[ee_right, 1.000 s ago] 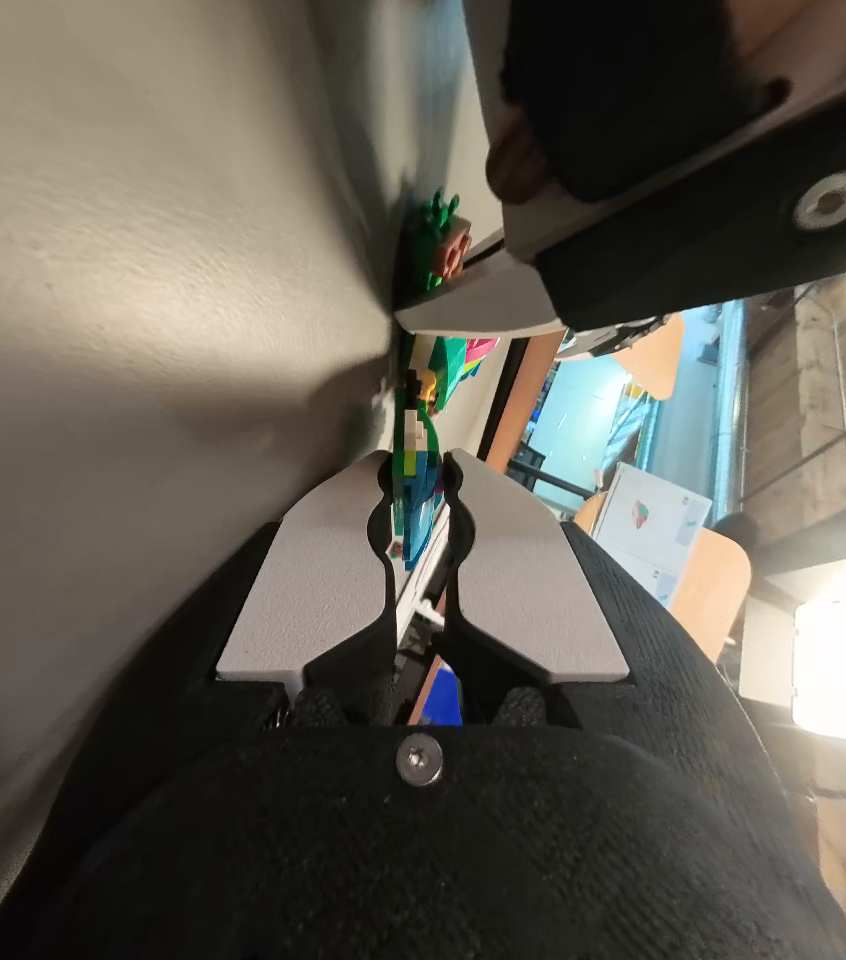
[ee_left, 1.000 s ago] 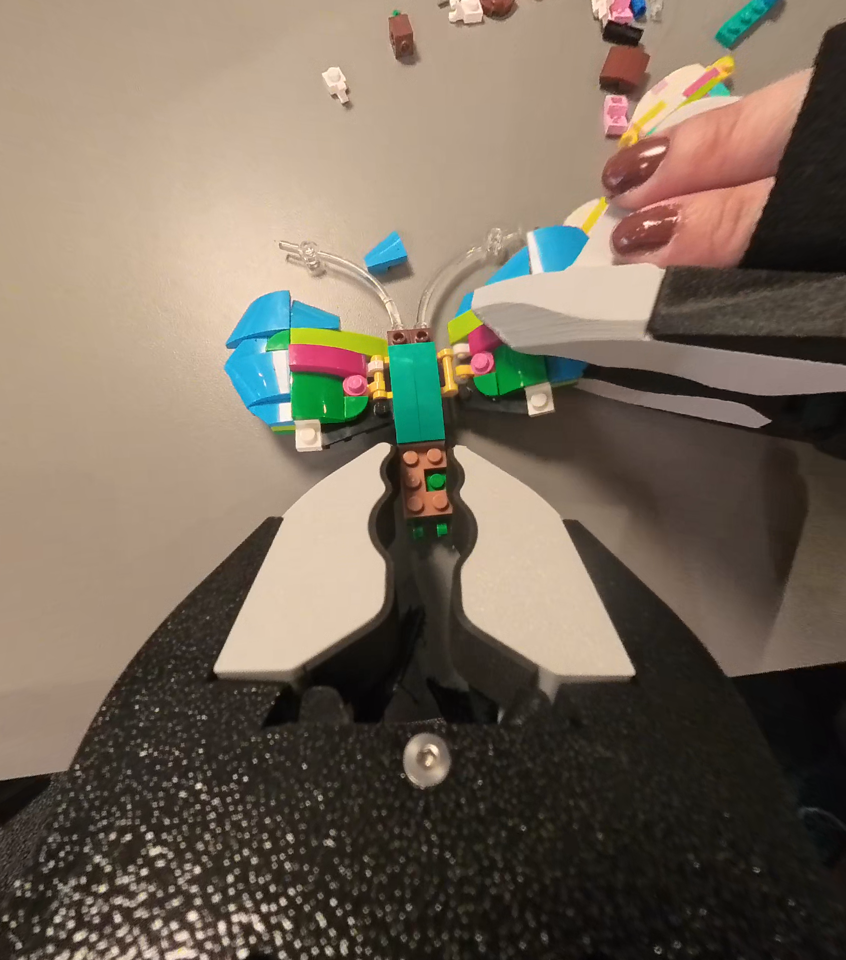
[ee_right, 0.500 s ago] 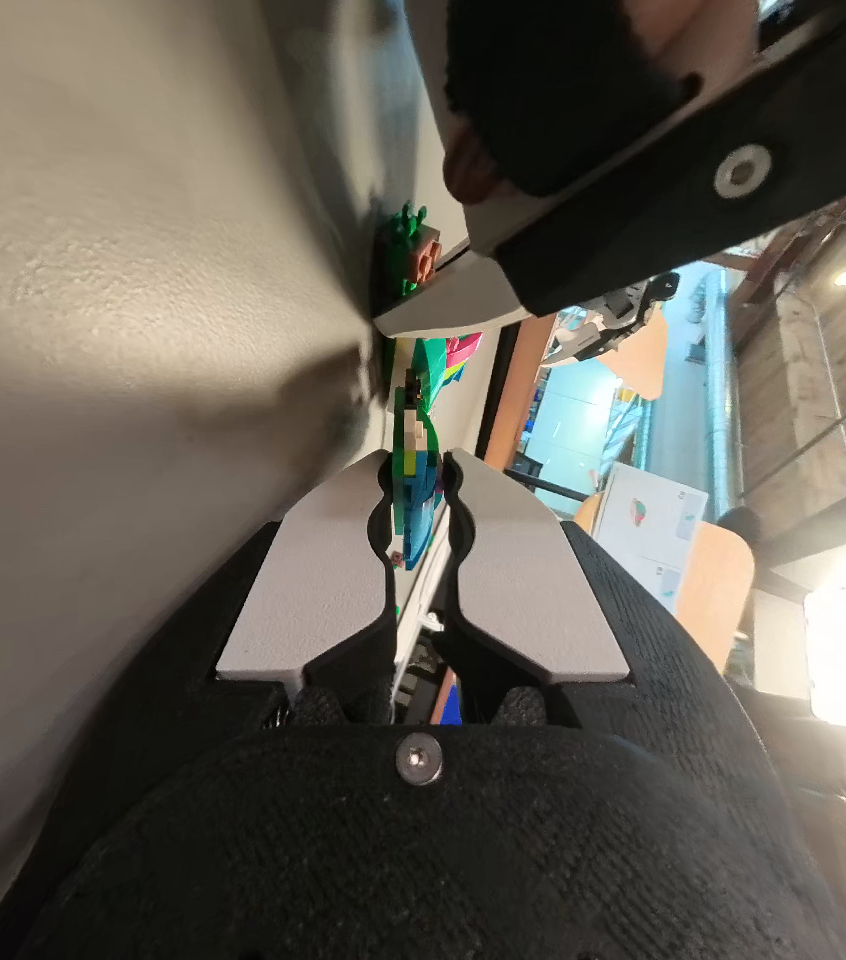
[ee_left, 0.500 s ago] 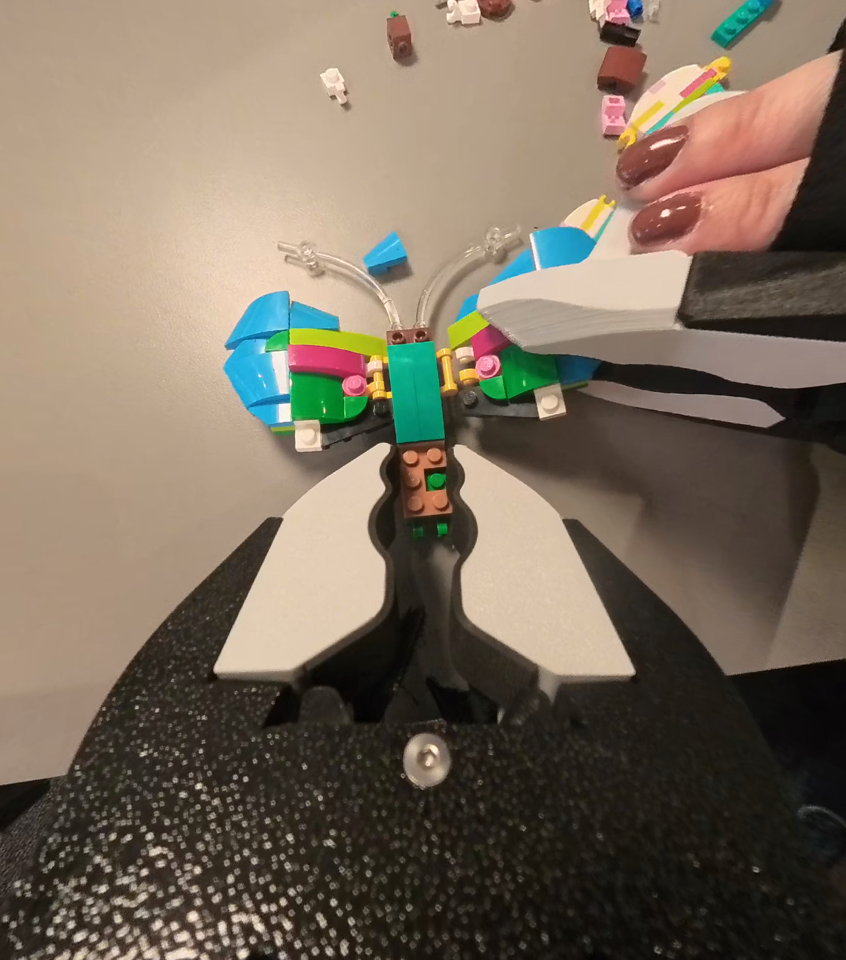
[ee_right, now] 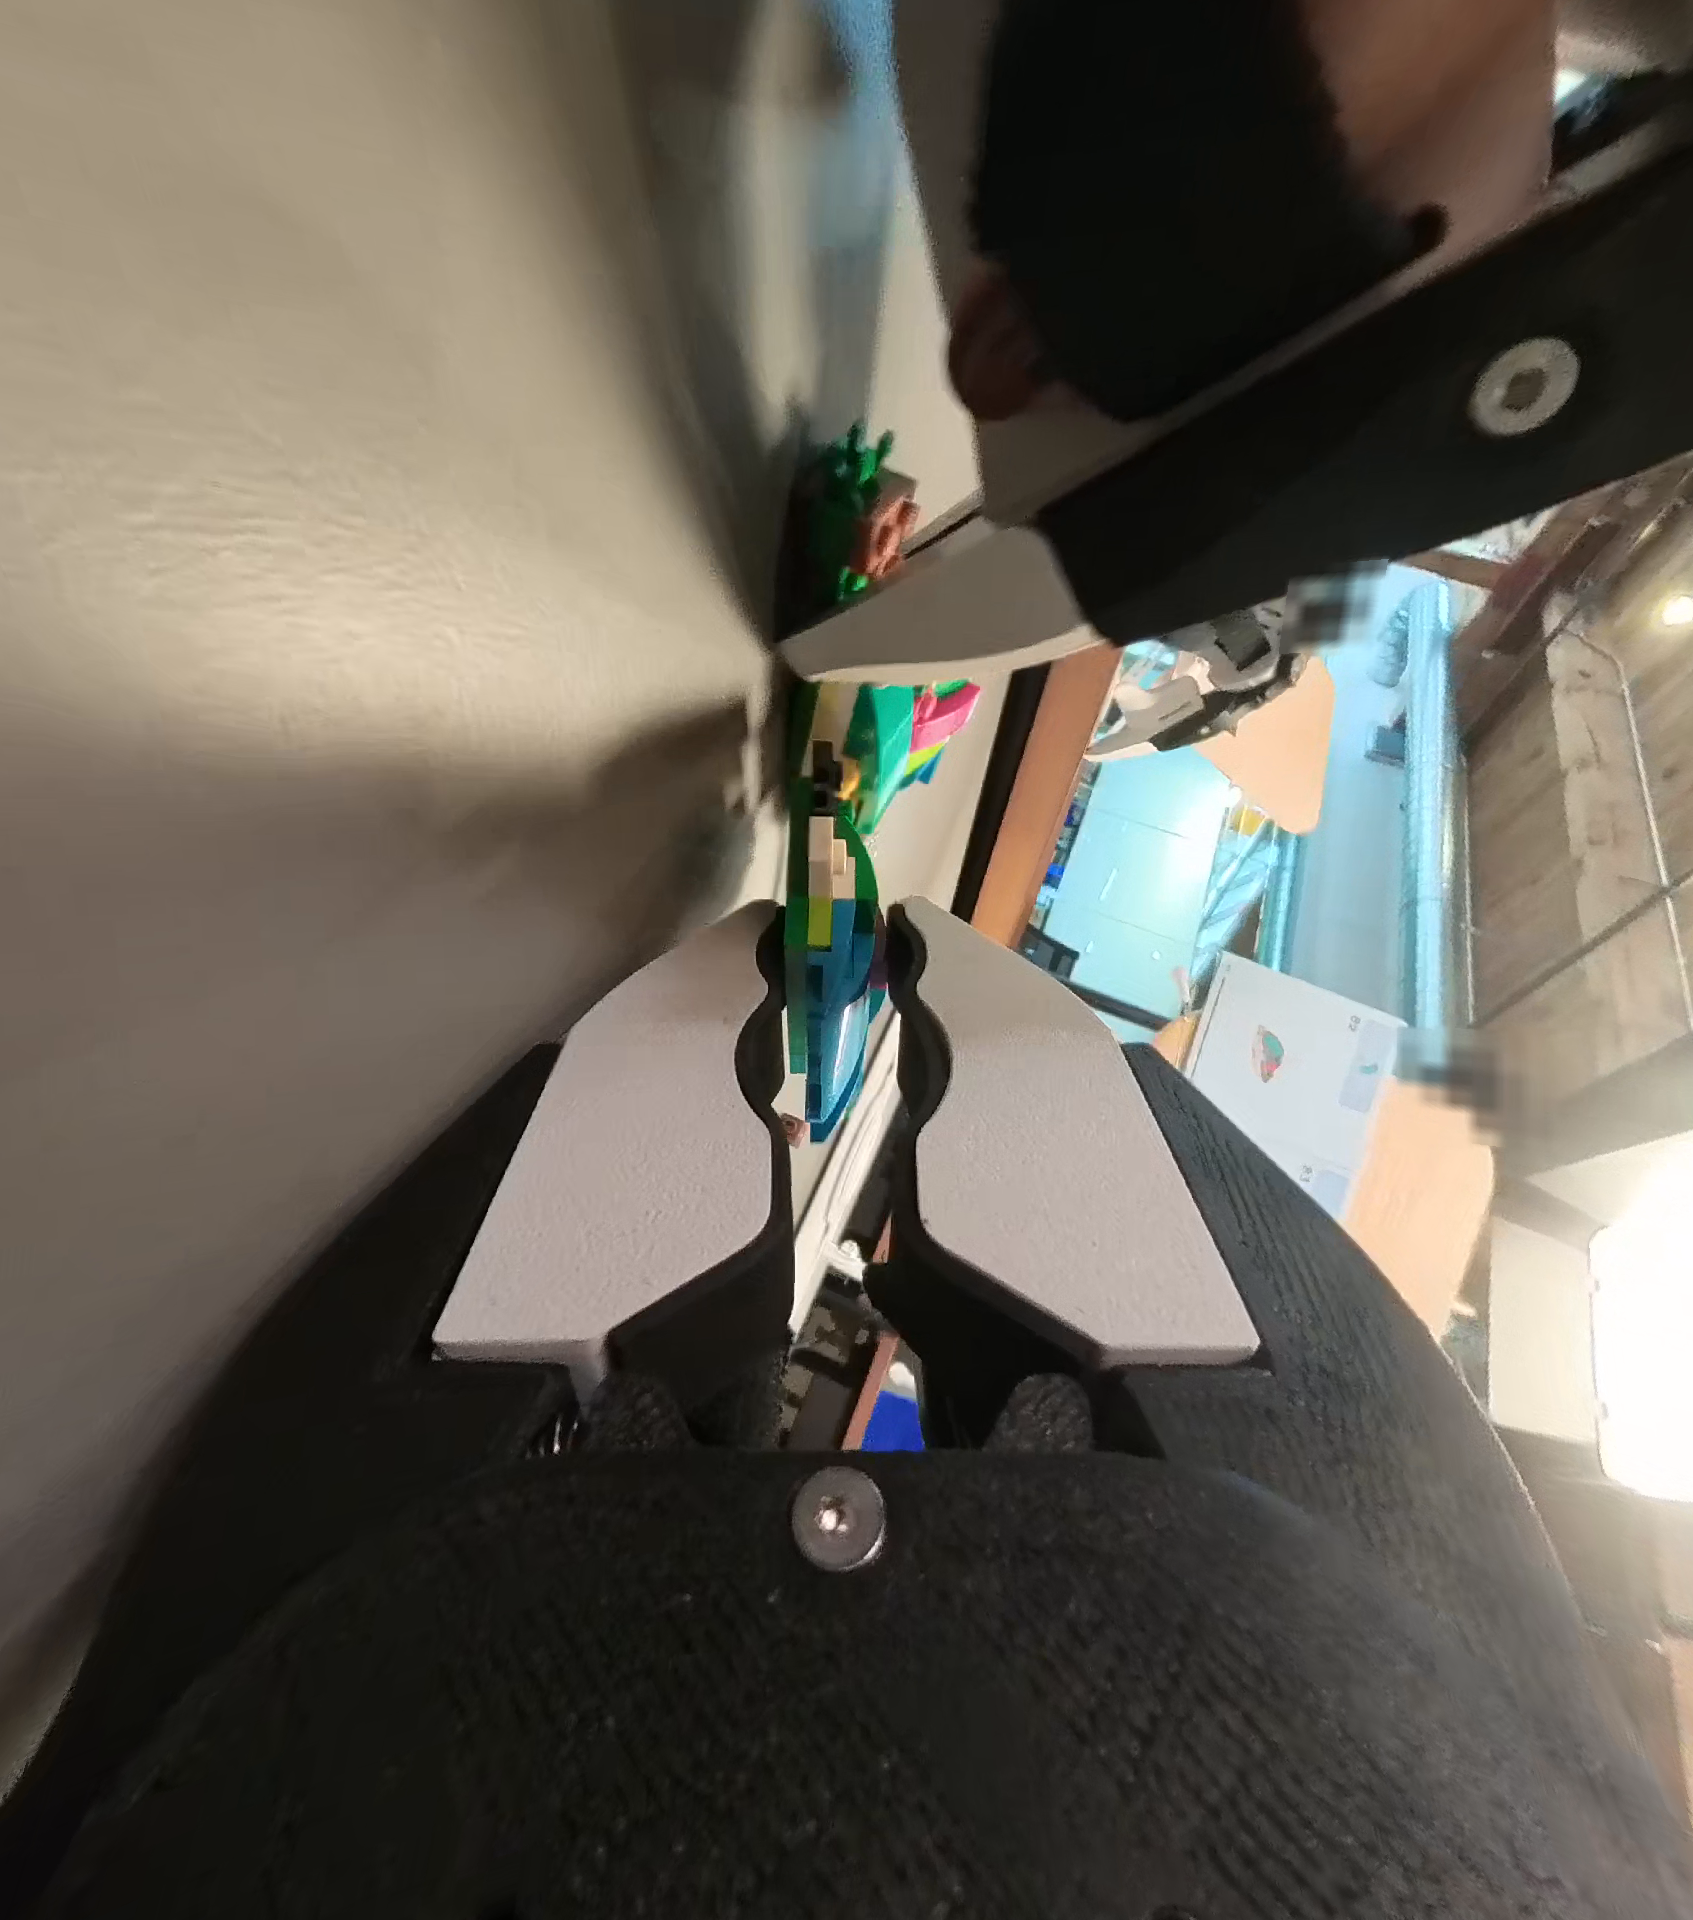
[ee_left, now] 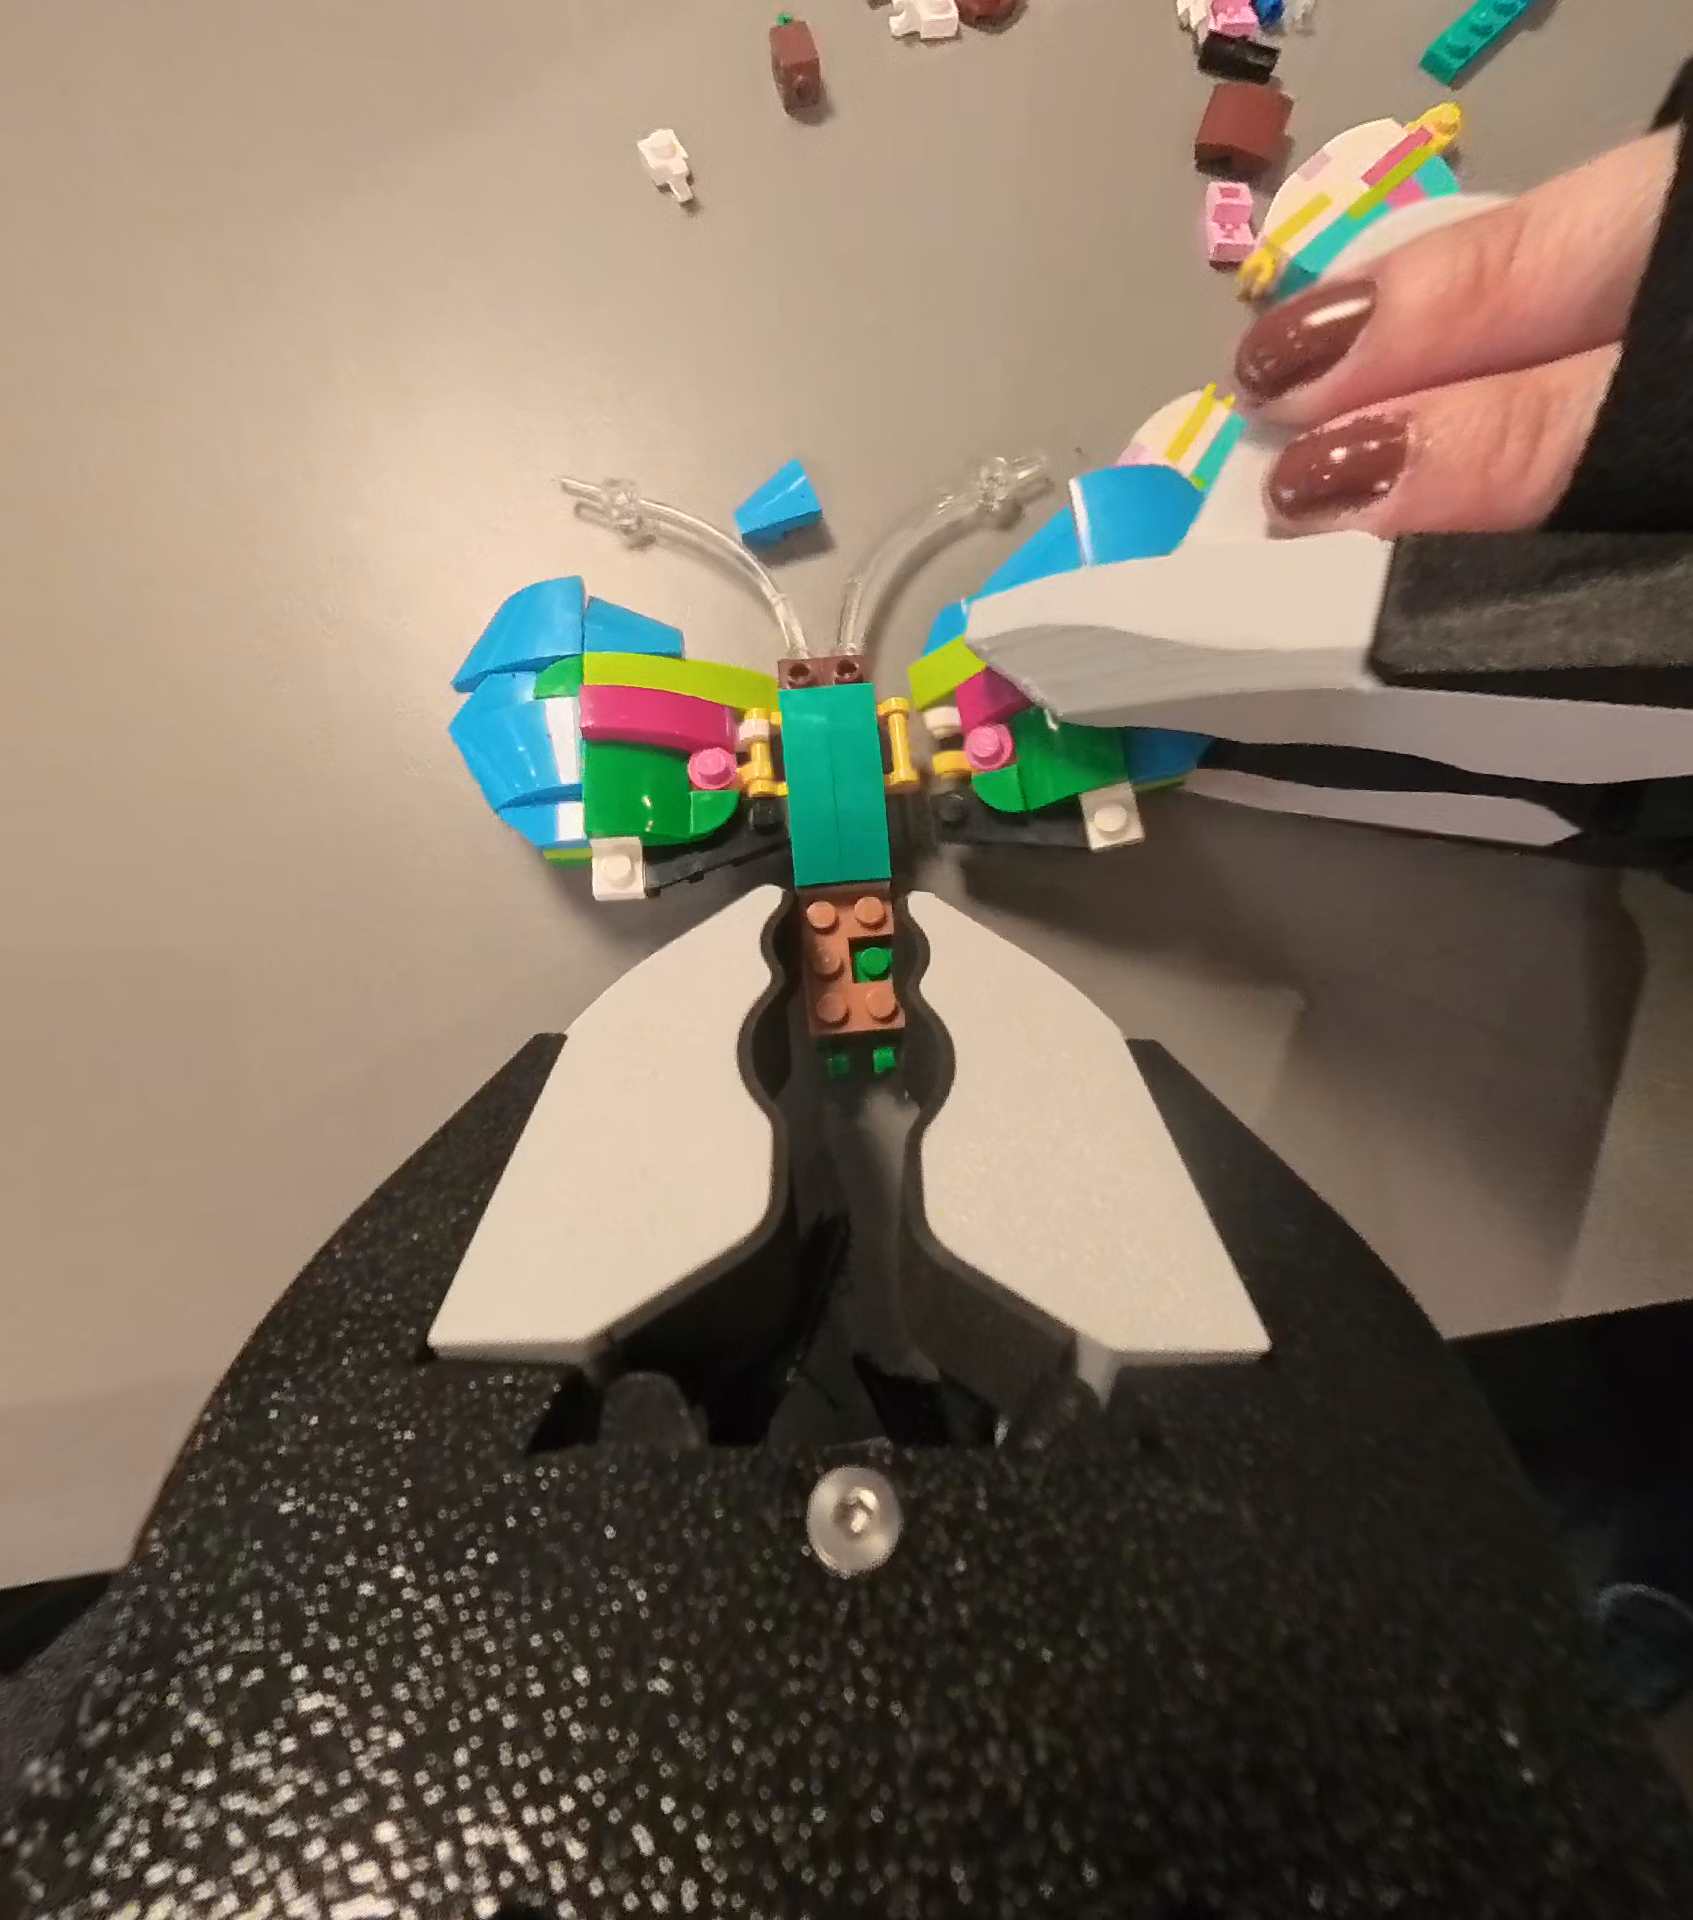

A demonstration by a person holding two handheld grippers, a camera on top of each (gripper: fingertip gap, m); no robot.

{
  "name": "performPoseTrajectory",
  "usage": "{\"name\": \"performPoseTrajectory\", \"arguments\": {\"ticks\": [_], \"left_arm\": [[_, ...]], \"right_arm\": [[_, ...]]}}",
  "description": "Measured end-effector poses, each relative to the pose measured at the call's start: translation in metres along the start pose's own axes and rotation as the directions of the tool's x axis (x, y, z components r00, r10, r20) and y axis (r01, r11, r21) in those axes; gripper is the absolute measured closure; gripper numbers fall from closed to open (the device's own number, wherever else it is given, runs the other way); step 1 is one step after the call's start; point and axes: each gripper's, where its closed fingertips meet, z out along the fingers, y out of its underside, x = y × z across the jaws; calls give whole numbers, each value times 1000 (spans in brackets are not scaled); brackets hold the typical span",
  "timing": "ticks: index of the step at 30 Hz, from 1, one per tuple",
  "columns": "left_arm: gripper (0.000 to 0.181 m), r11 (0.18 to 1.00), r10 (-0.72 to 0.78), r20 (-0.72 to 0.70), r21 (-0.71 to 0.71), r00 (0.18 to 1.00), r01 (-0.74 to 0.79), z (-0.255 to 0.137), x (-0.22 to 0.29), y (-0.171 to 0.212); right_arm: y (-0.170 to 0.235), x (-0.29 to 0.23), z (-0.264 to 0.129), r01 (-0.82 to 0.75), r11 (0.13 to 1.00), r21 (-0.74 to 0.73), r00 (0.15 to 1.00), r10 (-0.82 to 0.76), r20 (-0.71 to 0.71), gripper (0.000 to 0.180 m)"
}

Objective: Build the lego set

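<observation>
A lego butterfly (ee_left: 837,779) lies flat on the grey table (ee_left: 198,416), with blue, green and pink wings, a teal body and clear antennae. My left gripper (ee_left: 847,904) is shut on its brown tail (ee_left: 852,977). My right gripper (ee_left: 1008,686) comes in from the right, turned on its side, and is shut on the butterfly's right wing (ee_left: 1112,520). In the right wrist view the wing (ee_right: 826,997) sits edge-on between the fingers of the right gripper (ee_right: 837,914). The left gripper (ee_right: 925,613) holds the tail (ee_right: 883,535) just beyond.
Loose pieces lie at the table's far side: a brown brick (ee_left: 1242,120), a white piece (ee_left: 665,161), a teal plate (ee_left: 1476,42) and a white round wing section (ee_left: 1341,208). A small blue slope (ee_left: 774,509) lies between the antennae. A person's hand (ee_left: 1424,343) grips the right gripper. The left gripper's tips are roughly 5 centimeters from the right gripper's. The small blue slope (ee_left: 774,509) sits 5 centimeters or so from the ends of my right fingers.
The right gripper and the hand on it have shifted slightly to the right and up. The butterfly and the left gripper have stayed in place.
</observation>
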Motion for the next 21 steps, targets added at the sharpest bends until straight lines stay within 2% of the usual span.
{"name": "performPoseTrajectory", "arguments": {"ticks": [5, 21], "left_arm": [[165, 997, -76, -67, 0, 995, 76, -2, -3, 0], [164, 993, -117, -147, 0, 982, 118, -3, 2, 0]], "right_arm": [[0, 4, 1, -3, 1000, -4, 1000, 3, -26, 163], [-4, 8, 1, 2, 1000, 2, 999, -2, -38, 163]]}}
